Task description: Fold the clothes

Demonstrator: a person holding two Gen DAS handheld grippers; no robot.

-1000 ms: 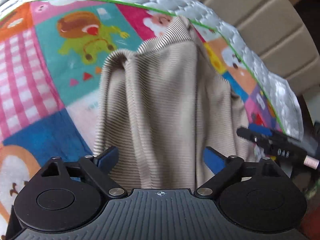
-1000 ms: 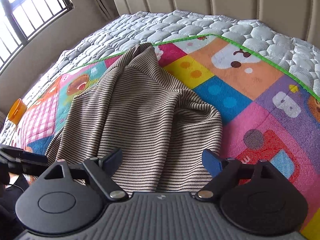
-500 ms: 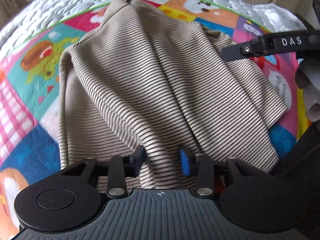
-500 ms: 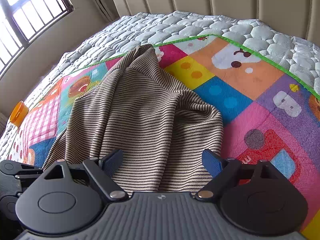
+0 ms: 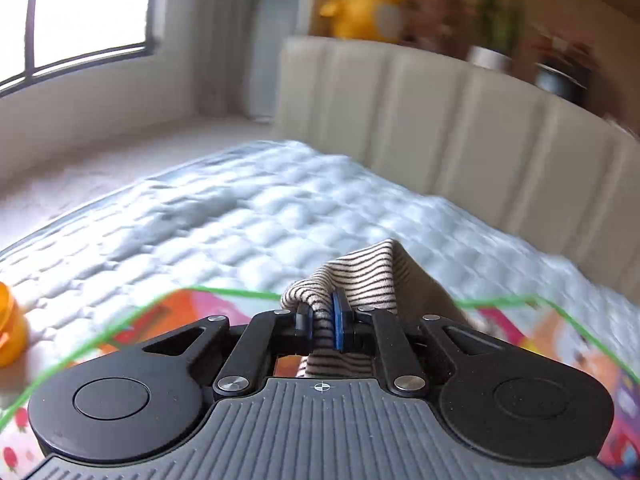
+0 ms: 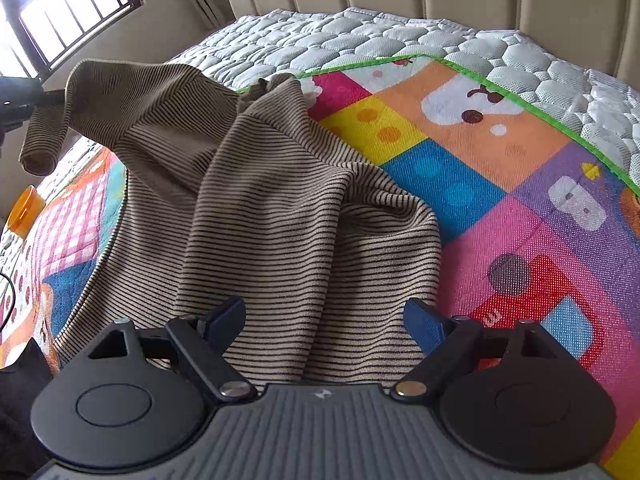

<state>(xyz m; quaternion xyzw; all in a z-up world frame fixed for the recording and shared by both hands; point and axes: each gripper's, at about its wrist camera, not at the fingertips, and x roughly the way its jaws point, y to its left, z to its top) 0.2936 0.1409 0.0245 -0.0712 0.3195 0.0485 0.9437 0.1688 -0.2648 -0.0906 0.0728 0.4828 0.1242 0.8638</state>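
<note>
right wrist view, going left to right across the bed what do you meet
orange cup → lifted fold of the striped garment held up by the left tool → the rest of the garment, lying flat → bare colourful play mat → quilted mattress edge

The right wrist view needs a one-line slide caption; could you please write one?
Open right gripper poised over a striped garment on a colourful play mat, while the left gripper lifts one sleeve.

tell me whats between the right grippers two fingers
In the right wrist view, the right gripper stands open over the striped garment; only that cloth lies between its fingers, unpinched.
</note>
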